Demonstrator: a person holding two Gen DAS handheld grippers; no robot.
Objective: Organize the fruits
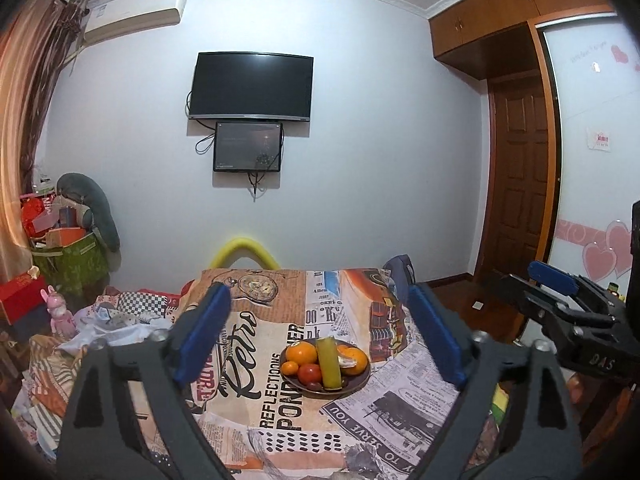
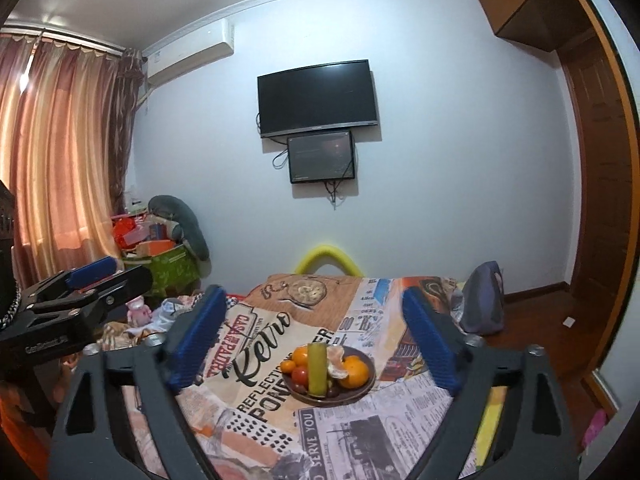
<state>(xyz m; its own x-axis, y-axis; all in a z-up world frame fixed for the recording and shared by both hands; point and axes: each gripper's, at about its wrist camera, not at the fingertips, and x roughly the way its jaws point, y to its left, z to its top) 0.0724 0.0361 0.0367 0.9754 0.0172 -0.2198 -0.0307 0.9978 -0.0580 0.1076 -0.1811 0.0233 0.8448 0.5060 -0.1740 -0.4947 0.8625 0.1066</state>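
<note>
A dark brown plate sits on a table covered with a printed newspaper-style cloth. It holds oranges, a red tomato-like fruit and a long yellow-green fruit lying across the pile. My left gripper is open and empty, held above and in front of the plate. My right gripper is open and empty too, at about the same distance. Each gripper shows at the edge of the other's view, the right one and the left one.
A TV and a smaller screen hang on the far wall. A yellow foam tube arches behind the table. Boxes and a grey plush pile at the left by the curtains; a wooden door is at the right.
</note>
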